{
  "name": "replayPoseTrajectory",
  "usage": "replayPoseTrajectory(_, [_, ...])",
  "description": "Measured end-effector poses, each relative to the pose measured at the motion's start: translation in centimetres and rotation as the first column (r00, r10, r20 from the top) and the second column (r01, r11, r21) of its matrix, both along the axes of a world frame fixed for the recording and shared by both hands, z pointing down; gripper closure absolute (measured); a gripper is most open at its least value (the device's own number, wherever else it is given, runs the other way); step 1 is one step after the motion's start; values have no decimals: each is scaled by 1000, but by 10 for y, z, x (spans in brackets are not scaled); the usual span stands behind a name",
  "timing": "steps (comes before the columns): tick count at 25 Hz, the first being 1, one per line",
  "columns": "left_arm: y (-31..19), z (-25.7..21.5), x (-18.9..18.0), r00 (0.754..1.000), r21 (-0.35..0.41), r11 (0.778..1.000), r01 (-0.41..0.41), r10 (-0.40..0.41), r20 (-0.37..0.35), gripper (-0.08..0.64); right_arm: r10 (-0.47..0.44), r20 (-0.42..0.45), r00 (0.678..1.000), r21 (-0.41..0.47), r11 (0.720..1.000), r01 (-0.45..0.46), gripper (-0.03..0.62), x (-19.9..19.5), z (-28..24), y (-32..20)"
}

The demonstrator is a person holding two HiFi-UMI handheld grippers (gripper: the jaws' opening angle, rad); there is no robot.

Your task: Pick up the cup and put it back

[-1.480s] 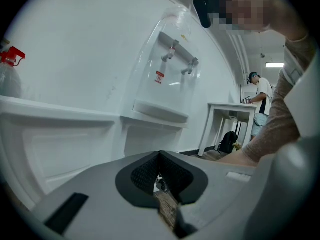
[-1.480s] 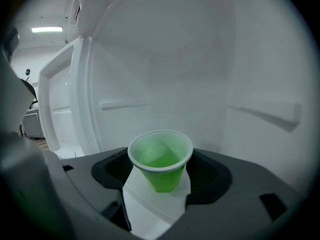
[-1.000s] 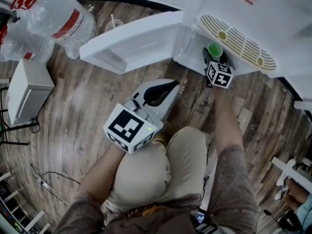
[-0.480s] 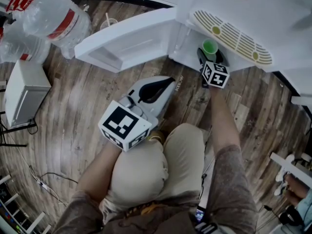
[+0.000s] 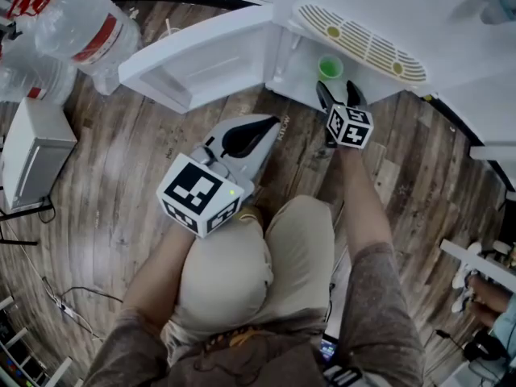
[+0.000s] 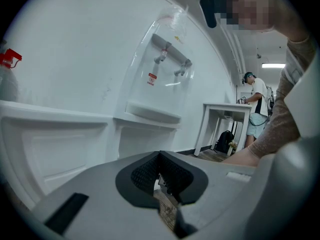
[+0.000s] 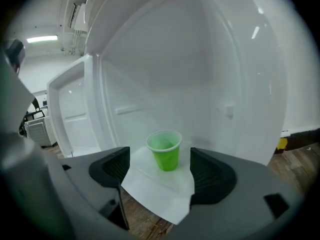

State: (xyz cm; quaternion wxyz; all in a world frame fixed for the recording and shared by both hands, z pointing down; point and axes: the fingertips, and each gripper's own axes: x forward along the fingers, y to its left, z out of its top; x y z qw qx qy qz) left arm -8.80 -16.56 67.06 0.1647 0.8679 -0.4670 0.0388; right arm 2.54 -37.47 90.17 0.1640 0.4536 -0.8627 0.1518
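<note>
A small green cup (image 5: 330, 68) stands upright on the white floor of the dispenser's open lower compartment (image 7: 155, 189). My right gripper (image 5: 339, 91) is open just in front of it. Its jaws have just been opening, and nothing is between them. In the right gripper view the cup (image 7: 165, 150) stands free a little beyond the right gripper (image 7: 160, 159) and its tips. My left gripper (image 5: 270, 125) hangs over the person's knee, left of the compartment, and holds nothing. In the left gripper view the left gripper (image 6: 161, 156) has its pads together.
The compartment's white door (image 5: 201, 63) stands swung open to the left. Above the compartment is a slotted drip tray (image 5: 363, 43). Large water bottles (image 5: 89, 27) and a white box (image 5: 36, 147) sit on the wooden floor at left. A person (image 6: 256, 104) stands by a table (image 6: 225, 119).
The right gripper has drawn back from the cup toward the person. The cup, earlier between its jaws, now stands free beyond the tips. The left gripper has stayed put.
</note>
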Motion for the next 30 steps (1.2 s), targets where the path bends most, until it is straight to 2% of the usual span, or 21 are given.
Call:
replayPoseTrajectory(9, [14,-11,12,1000,20,1000,9,-10,9,557,-86,33,996,17,996,86,235,14,-50,52])
replayPoseTrajectory(19, [23,-15,26,1000,20,1000,9,-9,23,557,-115,81,990,65,992,110,235,48,-123,100])
replayPoseTrajectory(30, [23,-16,53,999,19,999,-38,37,37,557,-199,139,970,130,975,181,241,72,-199,164])
